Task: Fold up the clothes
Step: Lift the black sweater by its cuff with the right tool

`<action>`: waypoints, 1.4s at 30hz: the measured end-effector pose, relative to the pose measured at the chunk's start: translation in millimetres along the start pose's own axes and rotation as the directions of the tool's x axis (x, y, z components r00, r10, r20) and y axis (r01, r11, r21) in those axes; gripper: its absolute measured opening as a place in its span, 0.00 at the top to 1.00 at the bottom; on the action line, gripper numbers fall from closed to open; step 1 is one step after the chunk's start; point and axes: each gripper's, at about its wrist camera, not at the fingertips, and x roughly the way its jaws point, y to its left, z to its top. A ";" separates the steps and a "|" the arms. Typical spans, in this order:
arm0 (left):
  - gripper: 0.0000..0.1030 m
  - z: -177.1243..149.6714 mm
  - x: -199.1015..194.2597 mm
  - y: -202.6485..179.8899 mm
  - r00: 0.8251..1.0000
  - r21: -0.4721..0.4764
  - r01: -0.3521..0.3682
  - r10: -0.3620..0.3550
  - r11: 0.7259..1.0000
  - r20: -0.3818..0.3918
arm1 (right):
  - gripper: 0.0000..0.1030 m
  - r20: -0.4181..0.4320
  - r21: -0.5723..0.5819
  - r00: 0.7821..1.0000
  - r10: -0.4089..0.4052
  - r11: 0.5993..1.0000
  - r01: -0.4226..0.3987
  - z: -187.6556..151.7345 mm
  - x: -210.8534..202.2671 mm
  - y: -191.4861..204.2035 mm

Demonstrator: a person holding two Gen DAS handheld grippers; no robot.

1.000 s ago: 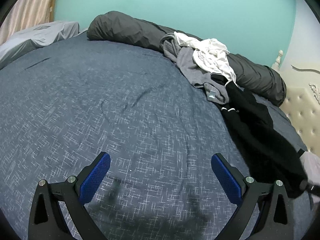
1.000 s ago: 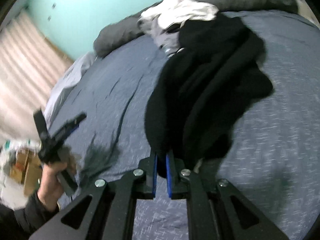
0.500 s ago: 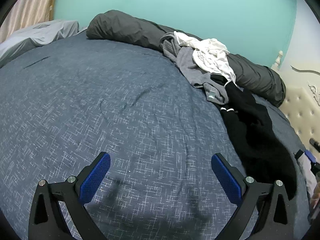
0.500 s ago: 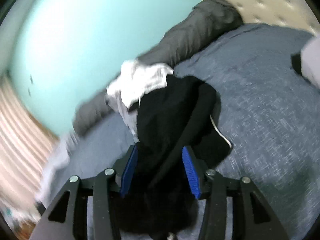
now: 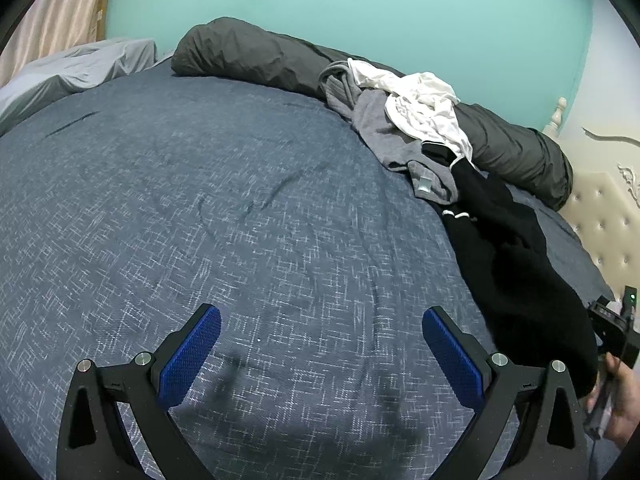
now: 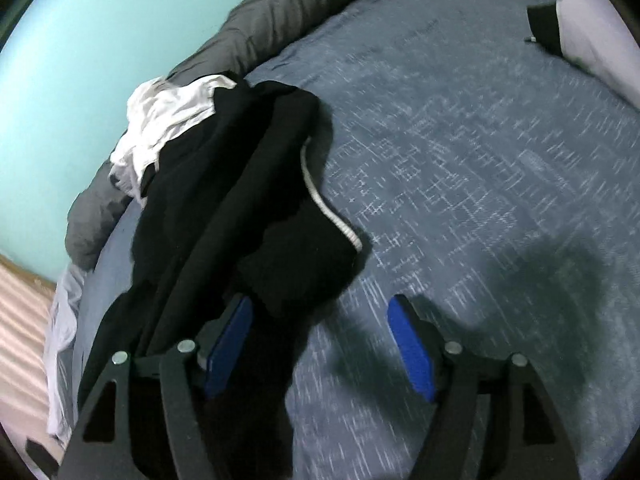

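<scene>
Progress: crumpled black fabric garment (image 6: 240, 208) unfolded on blue woven bed cover (image 5: 224, 216); pile untouched.
Left gripper (image 5: 320, 354): fingers released, empty.
Right gripper (image 6: 320, 344): fingers opening, garment slipping free.

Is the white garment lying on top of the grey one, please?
Yes, the white garment is heaped over the grey garment, against the dark rolled duvet.

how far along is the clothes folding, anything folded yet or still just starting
Just starting. Done: no folded garment shows, though the black garment has been drawn out across the blue bedspread. In hand: the right gripper is opening, pads not pressing the cloth lying over its left finger; the left gripper is open above bare bedspread. Left: folding that, plus the crumpled grey and white clothes.
</scene>
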 end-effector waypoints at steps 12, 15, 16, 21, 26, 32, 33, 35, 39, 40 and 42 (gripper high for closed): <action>0.00 0.4 1.3 -1.7 1.000 0.019 -0.013 0.013 1.000 0.003 | 0.91 -0.003 -0.167 0.994 0.105 0.980 -0.104 11.8 14.2 57.1; 0.00 3.4 -9.4 -4.6 1.000 0.019 -0.016 0.016 1.000 0.024 | 0.92 0.022 -0.230 0.989 0.144 0.964 -0.135 19.9 -15.9 81.8; 0.00 4.2 -13.5 -5.4 1.000 0.019 -0.014 0.014 1.000 0.027 | 0.92 0.038 -0.250 0.986 0.161 0.957 -0.146 24.5 -29.4 91.9; 0.00 12.6 -49.7 -13.1 1.000 0.039 0.001 -0.002 0.999 0.025 | 0.93 0.074 -0.349 0.971 0.229 0.918 -0.190 39.7 -95.5 128.1; 0.00 34.6 -99.1 -25.3 0.998 0.092 0.002 -0.008 0.996 0.058 | 0.93 0.106 -0.428 0.951 0.291 0.876 -0.221 49.0 -154.1 159.7; 0.00 64.7 -162.6 -39.9 0.992 0.125 0.023 -0.039 0.992 0.121 | 0.93 0.138 -0.516 0.921 0.364 0.820 -0.247 57.1 -231.0 205.6; 0.00 68.8 -173.2 -41.6 0.991 0.132 0.023 -0.040 0.991 0.131 | 0.93 0.143 -0.532 0.915 0.377 0.809 -0.250 58.4 -244.1 214.4; 0.00 76.4 -194.3 -44.6 0.987 0.145 0.020 -0.042 0.989 0.153 | 0.93 0.150 -0.568 0.903 0.402 0.783 -0.255 61.5 -270.6 230.2; 0.00 90.5 -234.9 -46.8 0.980 0.159 0.009 -0.040 0.987 0.193 | 0.93 0.158 -0.637 0.880 0.449 0.727 -0.257 66.4 -322.2 263.8; 0.00 94.6 -244.8 -47.5 0.978 0.162 0.005 -0.038 0.987 0.204 | 0.93 0.155 -0.649 0.874 0.460 0.715 -0.260 66.9 -333.0 270.4; 0.00 99.8 -261.9 -49.9 0.974 0.168 -0.002 -0.036 0.986 0.223 | 0.93 0.148 -0.679 0.863 0.483 0.684 -0.267 65.9 -356.6 283.3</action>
